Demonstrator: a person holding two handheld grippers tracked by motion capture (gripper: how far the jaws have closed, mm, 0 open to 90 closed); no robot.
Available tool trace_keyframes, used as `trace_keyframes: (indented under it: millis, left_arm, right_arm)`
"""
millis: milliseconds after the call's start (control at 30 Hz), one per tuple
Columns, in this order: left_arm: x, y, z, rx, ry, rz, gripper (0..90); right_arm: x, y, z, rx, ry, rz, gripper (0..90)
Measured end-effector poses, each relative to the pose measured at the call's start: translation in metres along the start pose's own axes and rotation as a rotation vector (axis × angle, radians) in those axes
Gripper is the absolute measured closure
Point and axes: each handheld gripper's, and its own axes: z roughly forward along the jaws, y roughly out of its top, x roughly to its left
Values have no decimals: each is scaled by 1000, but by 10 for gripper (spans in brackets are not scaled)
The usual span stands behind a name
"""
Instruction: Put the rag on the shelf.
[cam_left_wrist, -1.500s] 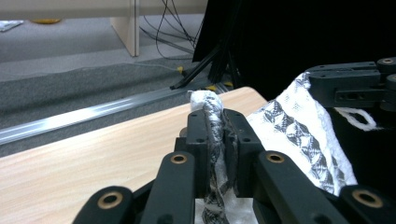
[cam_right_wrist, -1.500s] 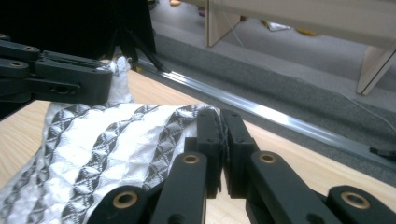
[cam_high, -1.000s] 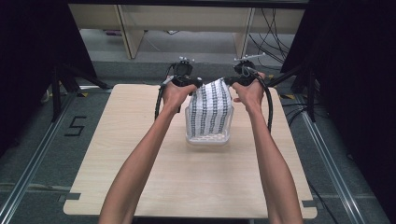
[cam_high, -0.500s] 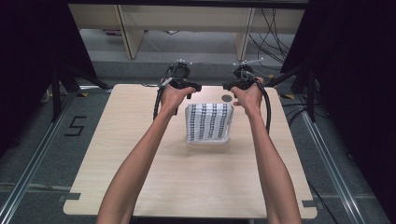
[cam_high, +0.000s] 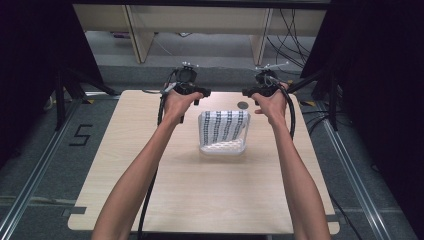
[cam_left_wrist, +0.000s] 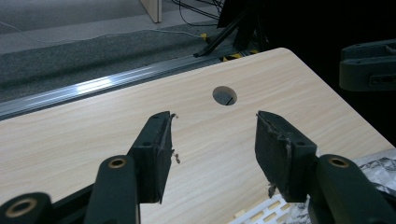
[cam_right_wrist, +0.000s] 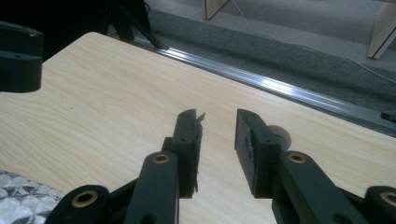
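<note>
A white slatted basket (cam_high: 223, 148) stands mid-table, with a silvery bag with black patterned stripes (cam_high: 223, 126) upright inside it. My left gripper (cam_high: 204, 93) hovers behind the basket's far left corner, open and empty. Behind the far right corner my right gripper (cam_high: 248, 93) is also open and empty. In the left gripper view the left gripper (cam_left_wrist: 215, 128) has wide-spread jaws over bare table, with the basket rim (cam_left_wrist: 261, 213) and crinkled bag (cam_left_wrist: 379, 167) at the lower right. The right gripper (cam_right_wrist: 218, 122) shows a narrower gap, and the bag (cam_right_wrist: 18, 196) lies at the lower left.
A round hole (cam_high: 243, 105) pierces the wooden table (cam_high: 210, 195) just behind the basket, between the grippers. A metal rail (cam_right_wrist: 299, 91) runs past the table's far edge. Cables and stand legs (cam_high: 320, 80) crowd the floor beyond.
A second ago both grippers held the bag's top corners up and stretched. They have let go; the bag has settled in the basket, and the grippers have moved apart and back.
</note>
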Motion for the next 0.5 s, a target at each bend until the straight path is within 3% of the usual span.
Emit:
trace_keyframes:
  millis: [133, 200, 233, 300, 500]
  left_arm:
    - [0, 0, -6, -9, -6, -8, 454]
    - [1, 0, -10, 7, -15, 6, 449]
    - [1, -1, -11, 12, -18, 10, 445]
    - [1, -2, -13, 10, -15, 15, 439]
    - [5, -6, -21, 9, -28, 2, 422]
  right_arm:
    - [0, 0, -5, 9, 9, 5, 680]
    - [0, 0, -7, -6, 18, -25, 669]
    - [3, 0, -10, 8, 6, -7, 662]
    - [3, 1, -13, 14, 14, -17, 651]
    - [5, -2, -20, 9, 19, -21, 622]
